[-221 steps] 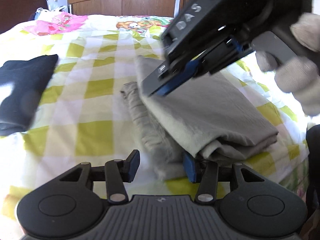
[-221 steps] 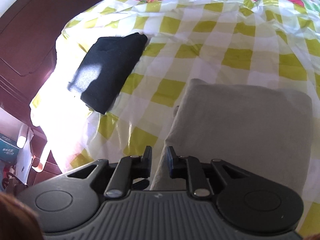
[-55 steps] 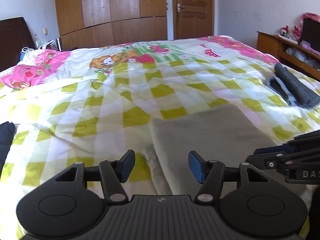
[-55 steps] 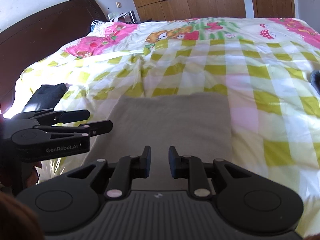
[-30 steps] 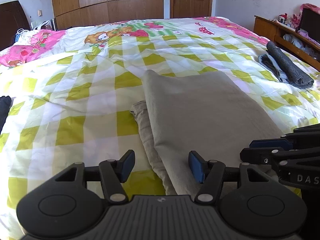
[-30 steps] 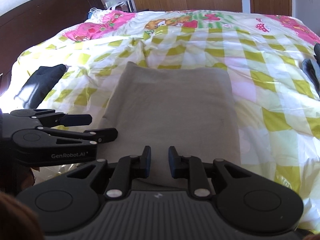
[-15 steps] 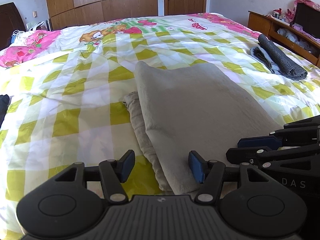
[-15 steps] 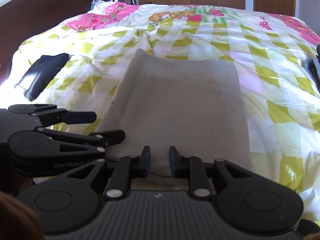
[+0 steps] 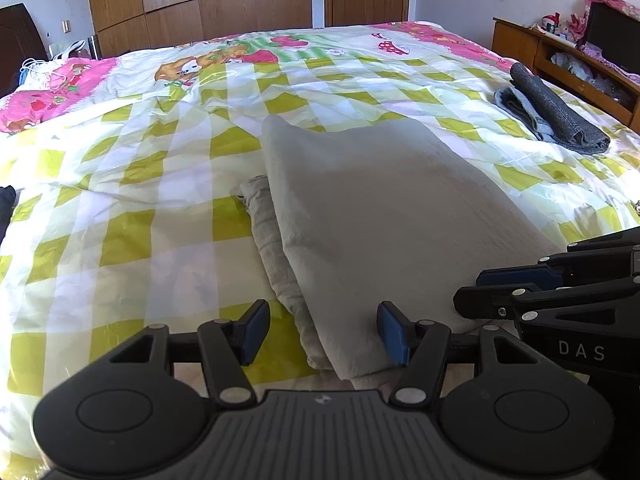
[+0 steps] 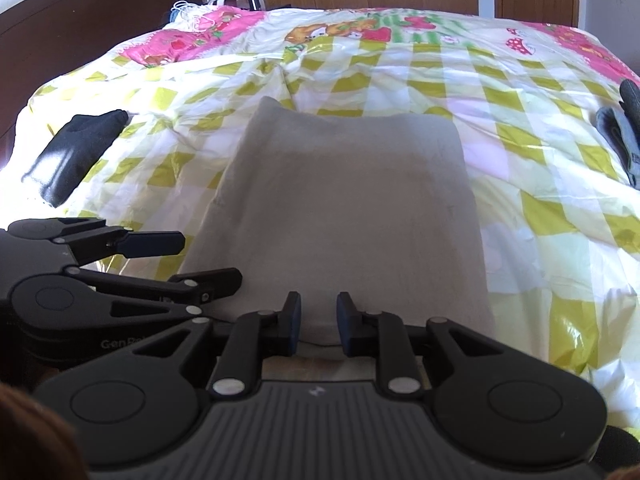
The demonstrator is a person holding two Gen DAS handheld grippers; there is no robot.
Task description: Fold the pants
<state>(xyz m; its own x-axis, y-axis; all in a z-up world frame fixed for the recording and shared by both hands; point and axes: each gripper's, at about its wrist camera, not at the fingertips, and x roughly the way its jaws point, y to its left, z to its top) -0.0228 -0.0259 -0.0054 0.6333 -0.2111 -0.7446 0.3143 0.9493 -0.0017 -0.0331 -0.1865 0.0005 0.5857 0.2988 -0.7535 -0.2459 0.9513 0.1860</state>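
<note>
Pants (image 9: 392, 216) near hem hidden behind tool bodies in both views. Black folded garment (image 9: 6, 204) cut by left edge in the left view; grey folded clothes (image 10: 624, 140) cut by right edge in the right view. Right tool (image 9: 516, 280) body runs off frame.

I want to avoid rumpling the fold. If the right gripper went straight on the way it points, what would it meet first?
Most likely the near edge of the folded beige fabric pants, lying just ahead of the right gripper on the yellow-checked bedspread. Its jaws stand narrowly apart, holding nothing. Depth is uncertain.
</note>
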